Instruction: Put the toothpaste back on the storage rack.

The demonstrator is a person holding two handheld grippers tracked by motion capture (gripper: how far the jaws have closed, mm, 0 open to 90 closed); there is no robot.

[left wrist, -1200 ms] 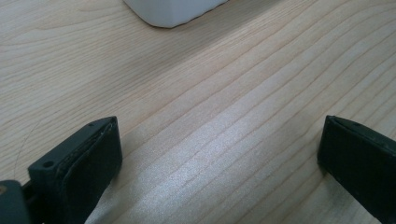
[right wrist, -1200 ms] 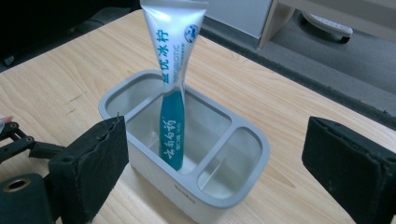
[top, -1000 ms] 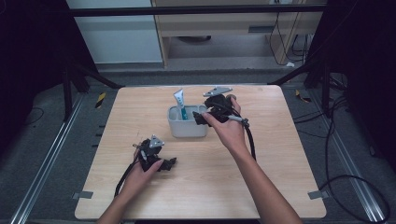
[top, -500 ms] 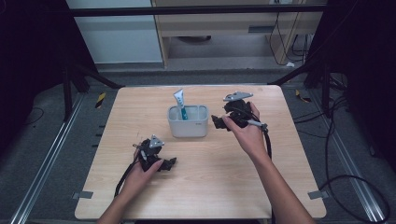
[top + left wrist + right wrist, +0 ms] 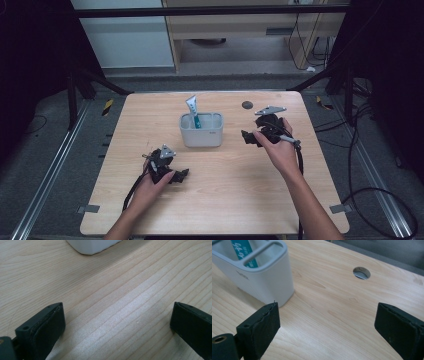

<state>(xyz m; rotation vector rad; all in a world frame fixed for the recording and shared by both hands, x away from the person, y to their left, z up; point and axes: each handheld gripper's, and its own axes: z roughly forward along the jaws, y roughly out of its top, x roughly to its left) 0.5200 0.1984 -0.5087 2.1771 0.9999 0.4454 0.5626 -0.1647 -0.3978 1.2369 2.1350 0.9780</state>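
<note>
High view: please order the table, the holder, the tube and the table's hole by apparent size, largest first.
1. Table
2. Holder
3. Tube, partly hidden inside the holder
4. Hole

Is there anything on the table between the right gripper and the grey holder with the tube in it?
Nothing visible: bare wood lies between the right gripper and the grey plastic two-compartment holder. Its jaws stand open, empty, beside the holder's right wall.

table (image 5: 220, 200): pale wood, smooth, faint sheen | holder (image 5: 201, 136): grey matt plastic | tube (image 5: 193, 111): glossy plastic | pads (image 5: 263, 325): black matt rubber
</note>
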